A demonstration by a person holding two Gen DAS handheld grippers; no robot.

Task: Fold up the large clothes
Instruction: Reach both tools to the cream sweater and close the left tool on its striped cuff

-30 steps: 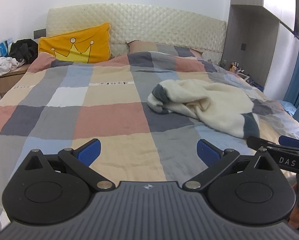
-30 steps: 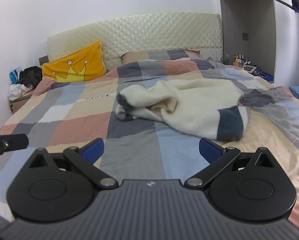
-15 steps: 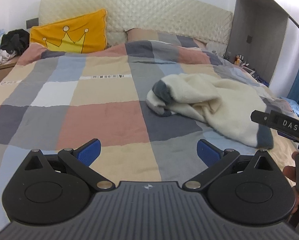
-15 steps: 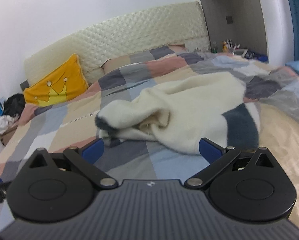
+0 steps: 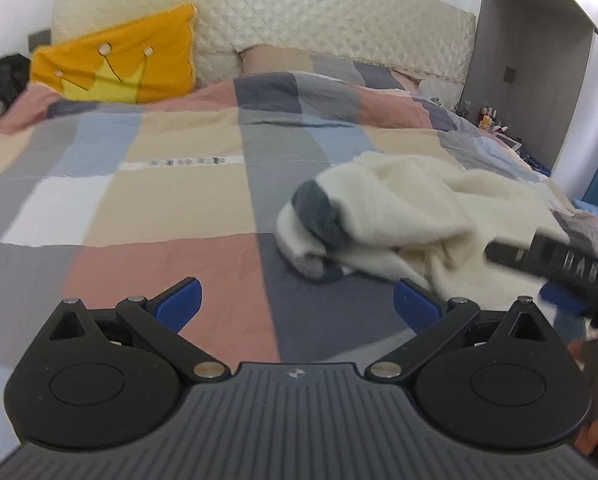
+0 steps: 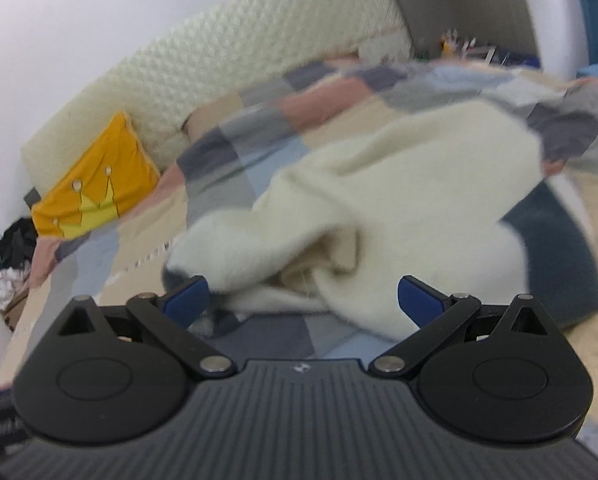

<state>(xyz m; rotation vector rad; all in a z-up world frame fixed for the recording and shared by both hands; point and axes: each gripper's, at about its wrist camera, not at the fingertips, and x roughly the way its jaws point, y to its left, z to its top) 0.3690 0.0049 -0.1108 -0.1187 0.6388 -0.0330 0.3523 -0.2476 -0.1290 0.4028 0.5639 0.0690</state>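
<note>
Two grippers hang over the patchwork bedspread (image 5: pixel 171 216) with jaws spread wide and nothing between them; the crumpled cream sweater (image 6: pixel 379 208) with dark grey patches lies on the right half of the bed. The right gripper (image 6: pixel 303 296) sits just short of its near edge, the folds filling the view between the blue fingertips (image 6: pixel 419 300); the left gripper (image 5: pixel 297 300) is over bare bedspread, the sweater ahead and to its right.
</note>
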